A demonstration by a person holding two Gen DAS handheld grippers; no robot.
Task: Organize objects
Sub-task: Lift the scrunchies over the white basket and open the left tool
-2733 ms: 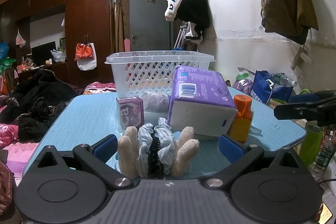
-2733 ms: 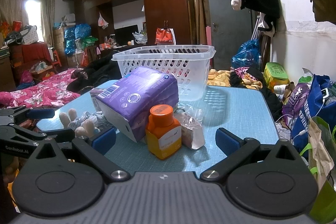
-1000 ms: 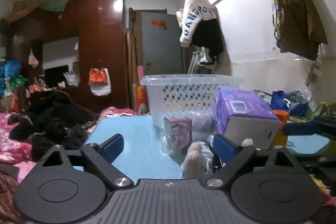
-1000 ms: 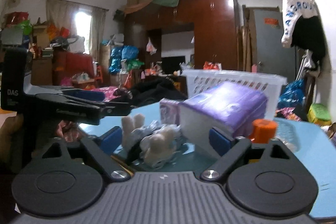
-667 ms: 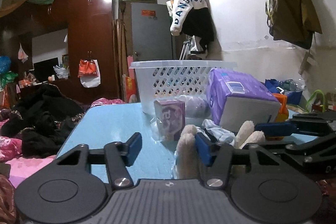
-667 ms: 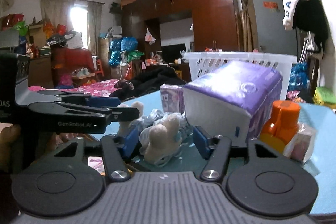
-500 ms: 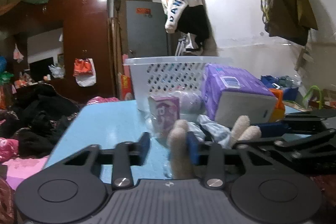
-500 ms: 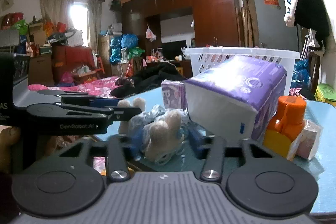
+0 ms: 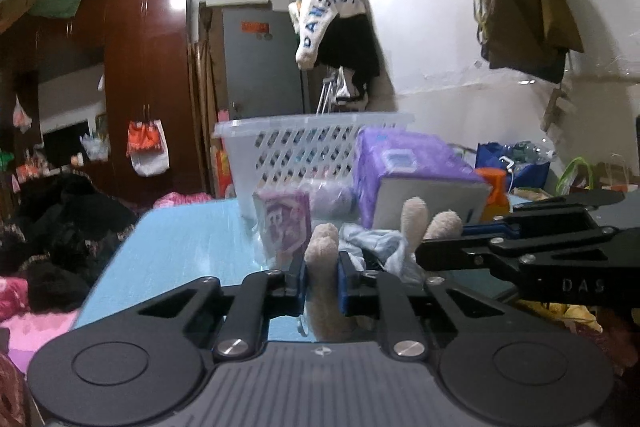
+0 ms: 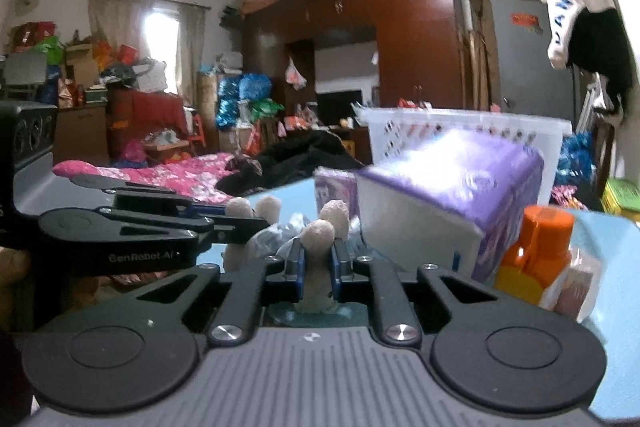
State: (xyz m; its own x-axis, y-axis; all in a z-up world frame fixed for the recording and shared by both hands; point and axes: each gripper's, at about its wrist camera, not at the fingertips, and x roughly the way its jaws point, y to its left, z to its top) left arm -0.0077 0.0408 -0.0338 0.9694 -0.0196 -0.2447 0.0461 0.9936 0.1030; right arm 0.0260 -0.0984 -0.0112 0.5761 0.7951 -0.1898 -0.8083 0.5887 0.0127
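- Left claw [image 9: 322, 281]: pads pressed together on one beige plush leg of the hair claw clip [image 9: 326, 267], which sits at the desk's near edge.
- Right claw [image 10: 316, 273]: clamped on another beige leg of the same clip, seen from the opposite side.
- Just beyond both claws: small purple box [image 9: 285, 225] on the blue desk [image 9: 192, 239].
- Ahead and right: purple tissue pack [image 9: 412, 183], orange bottle [image 10: 534, 251] beside it.
- Farthest: white basket [image 9: 296, 151] behind the pack.
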